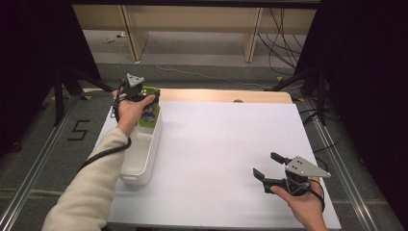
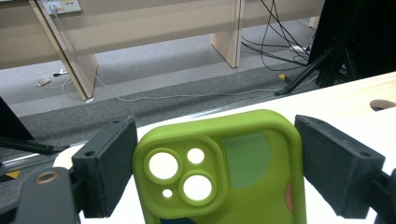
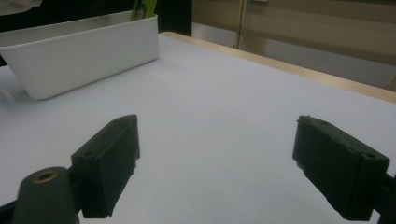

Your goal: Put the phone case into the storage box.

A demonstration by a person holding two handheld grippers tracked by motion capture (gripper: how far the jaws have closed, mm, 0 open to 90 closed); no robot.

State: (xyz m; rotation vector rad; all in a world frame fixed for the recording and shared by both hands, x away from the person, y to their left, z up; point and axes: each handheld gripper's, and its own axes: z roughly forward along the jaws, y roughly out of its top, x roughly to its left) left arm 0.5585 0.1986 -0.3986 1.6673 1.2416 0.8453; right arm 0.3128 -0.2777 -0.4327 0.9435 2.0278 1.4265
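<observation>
A green phone case (image 1: 149, 113) with camera cut-outs stands at the far end of a white bin (image 1: 139, 166). My left gripper (image 1: 146, 96) is above that end of the bin. In the left gripper view the case (image 2: 219, 172) spans the gap of the gripper (image 2: 216, 163), and both pads press on its long edges. My right gripper (image 1: 265, 163) hovers low over the white table sheet at the near right, open with nothing between its jaws. The right gripper view (image 3: 216, 154) shows the bin (image 3: 84, 56) far off with the case's top (image 3: 142, 9) sticking up from it.
The white sheet (image 1: 221, 139) covers most of the table, with a bare wooden strip (image 1: 226, 95) along the far edge. Black stands (image 1: 60, 91) flank the table. Cables (image 1: 284, 43) and wooden legs lie on the floor beyond.
</observation>
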